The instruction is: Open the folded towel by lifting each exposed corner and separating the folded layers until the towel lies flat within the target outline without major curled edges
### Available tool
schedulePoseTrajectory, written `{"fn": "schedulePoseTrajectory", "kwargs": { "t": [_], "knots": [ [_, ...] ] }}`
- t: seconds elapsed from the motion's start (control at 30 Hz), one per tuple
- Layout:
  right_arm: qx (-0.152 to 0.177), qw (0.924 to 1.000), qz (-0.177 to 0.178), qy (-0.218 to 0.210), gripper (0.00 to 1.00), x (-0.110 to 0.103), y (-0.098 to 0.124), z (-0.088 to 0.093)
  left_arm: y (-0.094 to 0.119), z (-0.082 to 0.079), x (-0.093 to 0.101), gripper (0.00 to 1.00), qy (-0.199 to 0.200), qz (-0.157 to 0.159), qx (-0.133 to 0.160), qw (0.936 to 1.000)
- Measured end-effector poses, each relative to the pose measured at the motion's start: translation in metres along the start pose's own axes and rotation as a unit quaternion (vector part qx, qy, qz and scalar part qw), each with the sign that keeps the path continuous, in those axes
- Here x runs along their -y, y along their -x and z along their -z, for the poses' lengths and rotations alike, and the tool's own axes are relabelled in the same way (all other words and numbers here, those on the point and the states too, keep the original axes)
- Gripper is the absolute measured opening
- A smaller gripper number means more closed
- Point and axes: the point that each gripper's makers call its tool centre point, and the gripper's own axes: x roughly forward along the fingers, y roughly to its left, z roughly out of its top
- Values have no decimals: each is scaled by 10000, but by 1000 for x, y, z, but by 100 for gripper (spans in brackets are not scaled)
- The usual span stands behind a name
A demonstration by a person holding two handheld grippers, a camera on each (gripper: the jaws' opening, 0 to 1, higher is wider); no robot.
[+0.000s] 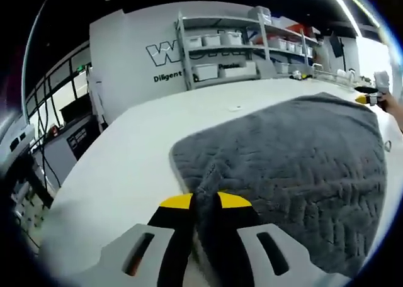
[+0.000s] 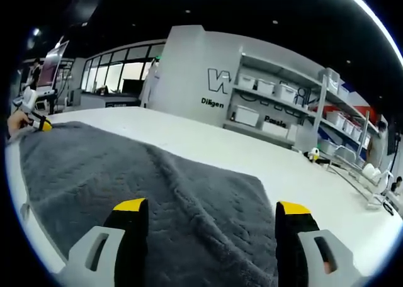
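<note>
A grey textured towel [image 1: 296, 161] lies spread on a white table [image 1: 119, 167]. In the left gripper view my left gripper [image 1: 204, 202] is shut on the towel's near corner, and the cloth bunches between its yellow-tipped jaws. My right gripper [image 1: 371, 98] shows small at the towel's far right corner, held by a hand. In the right gripper view the towel [image 2: 157, 192] stretches away to the left with a low ridge across it. My right gripper [image 2: 211, 206] stands open, jaws wide apart over the cloth. The left gripper [image 2: 36, 122] appears at the towel's far left end.
Metal shelves [image 1: 233, 48] with white bins stand against the wall beyond the table; the same shelves [image 2: 277, 104] show in the right gripper view. A wire rack [image 2: 359, 167] and a small yellow object [image 2: 313, 153] sit at the table's far right. Desks with equipment [image 1: 69, 136] stand left.
</note>
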Motion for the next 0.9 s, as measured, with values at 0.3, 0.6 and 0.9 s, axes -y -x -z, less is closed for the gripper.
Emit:
{"fn": "schedulePoseTrajectory", "kwargs": {
  "t": [0.3, 0.6, 0.9],
  "knots": [
    [-36, 10000, -36, 43, 83, -2, -2, 1, 4, 4, -25, 13, -314, -569, -141, 9978],
    [-51, 10000, -16, 17, 83, 0, -3, 2, 4, 6, -39, 13, -529, -894, -142, 9945],
    [-32, 10000, -40, 22, 83, -1, -3, 1, 5, 7, -52, 15, -146, -1023, 8, 9946]
  ]
}}
